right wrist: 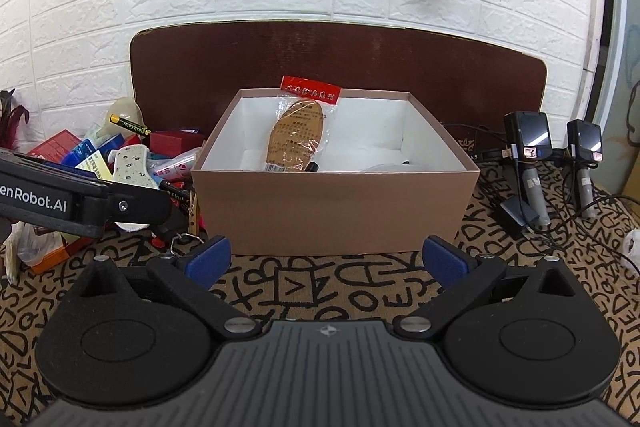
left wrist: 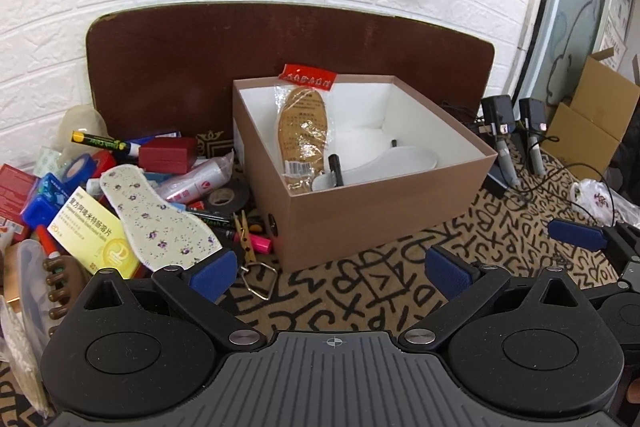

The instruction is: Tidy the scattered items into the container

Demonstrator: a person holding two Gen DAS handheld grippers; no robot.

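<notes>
Currently, the left gripper (left wrist: 332, 273) is held low over the patterned tablecloth (left wrist: 380, 291), its blue-padded fingers (left wrist: 212, 273) spread wide with nothing between them. It is pointed toward the near corner of the brown box (left wrist: 360, 223), which is set on the cloth in front of a dark wooden board (left wrist: 240, 47) leaned against the white brick wall. The right gripper (right wrist: 326, 263) is likewise held level and low, squarely facing the long side of the box, and its jaws are also seen fully parted and empty. From the right wrist view, the left gripper's black body is seen entering from the left edge, just above the clutter.

Inside the box, a packaged tan insole (left wrist: 303, 131) with a red header is propped against the back wall, a white insole (left wrist: 394, 163) is laid flat on the bottom, and a black marker (left wrist: 335, 169) is stood beside them.

To the left of the box, the scattered items are piled together: a floral insole (left wrist: 156, 221) lies on top of a yellow medicine box (left wrist: 94, 239), with a roll of black tape (left wrist: 224, 197), a wooden clothespin (left wrist: 245, 231), a dark red box (left wrist: 168, 155) and a yellow marker (left wrist: 102, 143) close by. The left finger pad is positioned just beside the heel of the floral insole, though contact cannot be judged.
</notes>
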